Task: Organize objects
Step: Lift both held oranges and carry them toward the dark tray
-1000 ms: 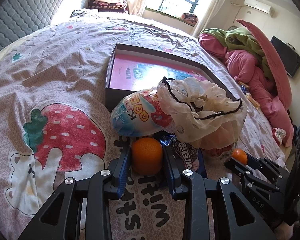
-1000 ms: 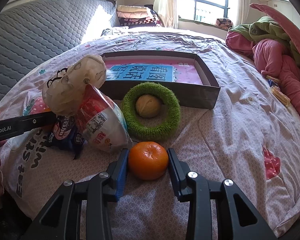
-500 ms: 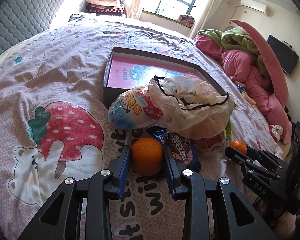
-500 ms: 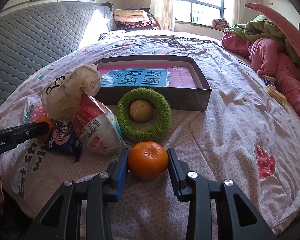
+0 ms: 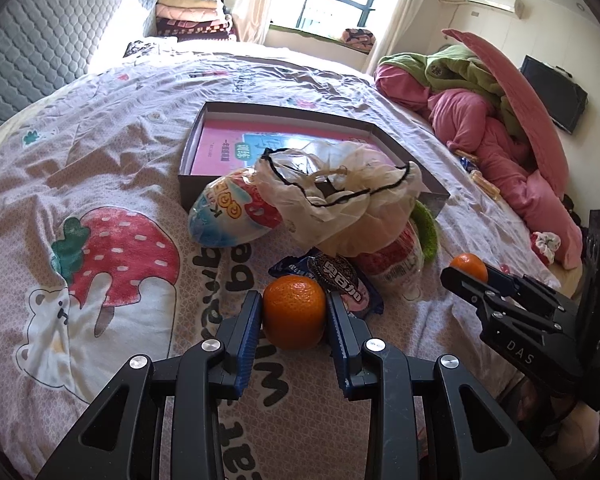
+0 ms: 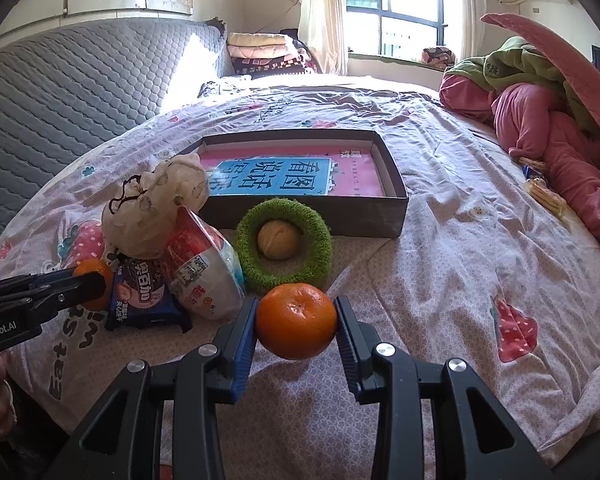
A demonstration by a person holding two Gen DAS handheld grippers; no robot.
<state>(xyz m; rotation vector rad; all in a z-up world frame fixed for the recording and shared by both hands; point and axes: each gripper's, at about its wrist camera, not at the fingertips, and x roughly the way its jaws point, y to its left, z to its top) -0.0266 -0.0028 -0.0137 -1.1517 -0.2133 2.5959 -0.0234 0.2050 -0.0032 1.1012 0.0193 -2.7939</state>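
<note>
Oranges are the story right now, one clamped in each gripper. The left gripper (image 5: 294, 312) has its blue pads squeezed on both sides of an orange (image 5: 294, 311), and the right gripper (image 6: 296, 327) is doing the same with its own orange (image 6: 296, 327). Neither grip has budged over the last second.

What did change: on the left side the whole pile has slid away from the jaws. A second ago the cookie packet (image 5: 338, 280) and the egg-shaped snack pack (image 5: 230, 216) sat right up against the fingertips; now they're clearly beyond them, with bare printed bedsheet (image 5: 100, 160) showing under the fruit. So I'd say the left orange has been pulled out of the clutter and lifted a bit. The right side looks almost the same as before, with the green fuzzy ring (image 6: 284, 246) and the ball (image 6: 279, 240) in its middle just ahead of the jaws.

For the task, both fruits look picked and ready to go somewhere. My guess is the open box (image 6: 384, 216) straight ahead, past the ring, though the crinkly bag (image 5: 340, 200) sits between the left jaws and it.
</note>
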